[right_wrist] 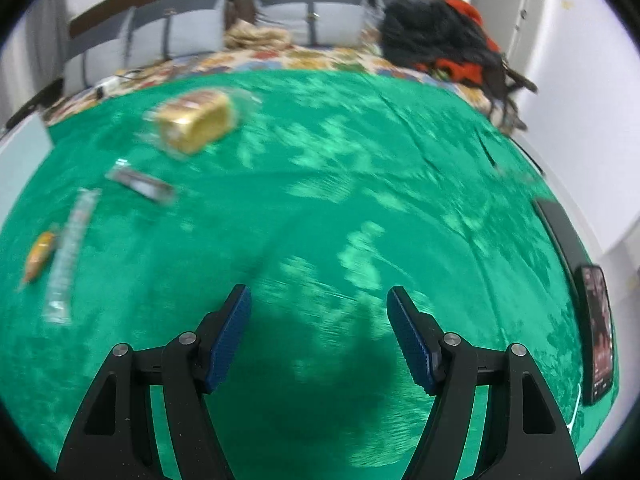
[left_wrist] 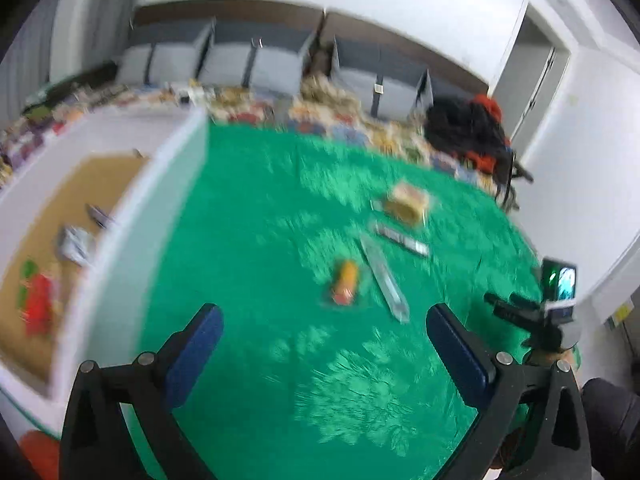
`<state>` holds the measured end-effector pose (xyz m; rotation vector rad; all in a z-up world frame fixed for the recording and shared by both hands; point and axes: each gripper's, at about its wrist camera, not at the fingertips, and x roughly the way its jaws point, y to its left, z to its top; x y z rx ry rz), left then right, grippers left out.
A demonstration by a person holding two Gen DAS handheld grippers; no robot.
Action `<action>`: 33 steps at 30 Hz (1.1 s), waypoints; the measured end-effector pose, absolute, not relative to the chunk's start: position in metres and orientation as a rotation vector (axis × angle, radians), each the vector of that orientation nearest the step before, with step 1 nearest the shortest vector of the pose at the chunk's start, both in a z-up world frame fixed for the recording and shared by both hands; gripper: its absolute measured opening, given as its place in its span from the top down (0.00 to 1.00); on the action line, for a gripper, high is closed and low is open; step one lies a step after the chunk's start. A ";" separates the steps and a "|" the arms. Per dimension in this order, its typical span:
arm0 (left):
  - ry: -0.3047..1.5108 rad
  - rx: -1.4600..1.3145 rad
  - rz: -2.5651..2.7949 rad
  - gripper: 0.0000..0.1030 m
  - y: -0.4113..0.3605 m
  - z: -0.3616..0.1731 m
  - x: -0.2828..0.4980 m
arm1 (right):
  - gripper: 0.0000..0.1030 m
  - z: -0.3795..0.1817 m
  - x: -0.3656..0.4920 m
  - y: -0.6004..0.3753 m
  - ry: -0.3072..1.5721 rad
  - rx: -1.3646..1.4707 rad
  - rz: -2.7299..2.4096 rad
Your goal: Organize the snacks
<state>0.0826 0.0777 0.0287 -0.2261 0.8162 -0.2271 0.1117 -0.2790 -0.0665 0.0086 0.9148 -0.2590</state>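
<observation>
Snacks: bread pack [left_wrist: 406,202], dark bar [left_wrist: 401,239], long clear stick [left_wrist: 384,276], orange pack [left_wrist: 345,282], clustered on green surface [left_wrist: 256,240], near centre, toward 1 o'clock of left tool.
Box: white box [left_wrist: 120,248] at 9 o'clock, packets inside, blurred.
Left tool [left_wrist: 324,334]: wide, empty.
Right tool [right_wrist: 319,320]: moderately wide, empty; snacks at 10 o'clock.
Surroundings: phone [right_wrist: 600,332] at 3 o'clock edge; dark clothes heap [right_wrist: 436,36] at far edge.
Obstruction: path to snacks unobstructed.

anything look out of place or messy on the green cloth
Four snacks lie loose at odd angles on the green cloth: a wrapped yellow bread loaf, a dark flat bar, a long clear stick pack and a small orange packet. Nothing looks spilled or damaged.
</observation>
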 end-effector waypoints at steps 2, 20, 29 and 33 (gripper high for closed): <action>0.866 -0.216 -0.204 0.02 0.065 0.003 0.097 | 0.29 -0.073 0.108 -0.287 0.923 0.021 -0.269; 0.946 -0.010 -0.009 0.00 0.071 -0.102 0.159 | 0.12 -0.088 0.102 -0.303 0.926 0.101 -0.264; 0.946 -0.009 -0.007 0.00 0.070 -0.100 0.158 | 0.12 -0.088 0.102 -0.304 0.926 0.102 -0.264; 0.946 -0.009 -0.007 0.00 0.070 -0.100 0.158 | 0.12 -0.088 0.102 -0.304 0.926 0.102 -0.264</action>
